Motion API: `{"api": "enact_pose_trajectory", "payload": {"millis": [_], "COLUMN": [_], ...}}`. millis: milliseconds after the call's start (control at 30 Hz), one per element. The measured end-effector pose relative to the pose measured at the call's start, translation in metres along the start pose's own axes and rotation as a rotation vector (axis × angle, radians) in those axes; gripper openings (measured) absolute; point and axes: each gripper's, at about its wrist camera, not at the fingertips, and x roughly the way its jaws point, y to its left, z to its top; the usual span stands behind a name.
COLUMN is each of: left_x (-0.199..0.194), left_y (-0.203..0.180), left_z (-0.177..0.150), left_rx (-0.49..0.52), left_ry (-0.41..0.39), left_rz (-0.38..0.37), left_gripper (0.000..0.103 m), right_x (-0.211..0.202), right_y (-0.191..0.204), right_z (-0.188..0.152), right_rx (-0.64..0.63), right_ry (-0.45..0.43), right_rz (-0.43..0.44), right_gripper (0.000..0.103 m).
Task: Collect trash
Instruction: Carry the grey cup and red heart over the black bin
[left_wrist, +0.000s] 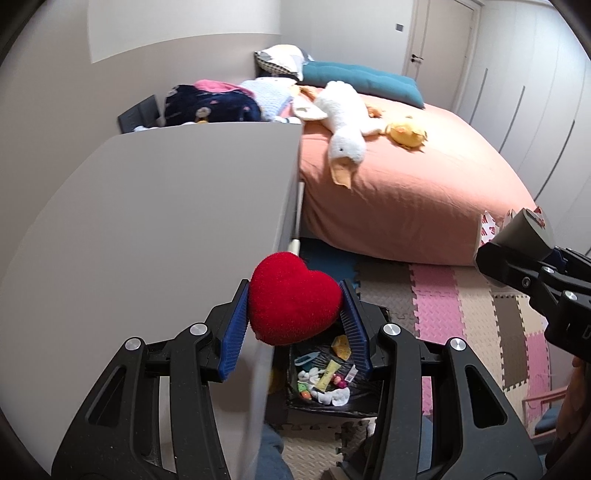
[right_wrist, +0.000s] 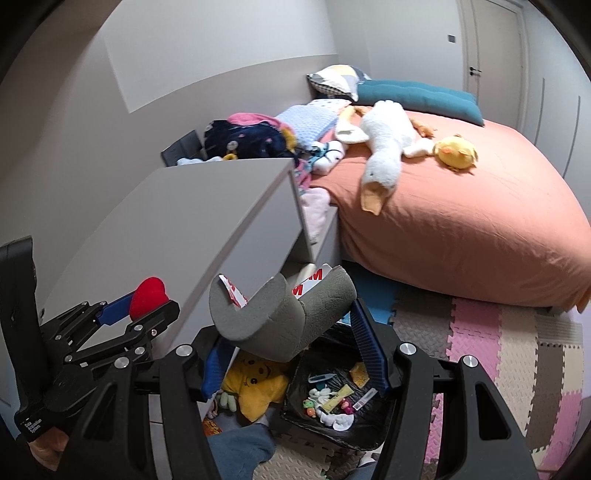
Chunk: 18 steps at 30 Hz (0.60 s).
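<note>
While above the bin (left_wrist: 332, 398) | red heart (left_wrist: 293, 302) between left jaws

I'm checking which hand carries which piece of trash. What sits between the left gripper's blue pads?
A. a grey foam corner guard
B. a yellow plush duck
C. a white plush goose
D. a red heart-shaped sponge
D: the red heart-shaped sponge is pinched between the left gripper's blue pads.
</note>
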Motion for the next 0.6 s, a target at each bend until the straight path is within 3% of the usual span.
{"api": "enact_pose_trajectory", "payload": {"millis": [600], "left_x": [0.028], "left_y": [-0.076], "left_z": [-0.003], "left_rx": [0.126], "left_ry": [0.07], "left_rz": [-0.108], "left_gripper": [0.047], "right_x": [-0.009], "right_y": [-0.077], "right_z": [-0.009], "right_rx": [0.131], "right_ry": [-0.004], "right_rz": [-0.08], "right_gripper": [0.062]}}
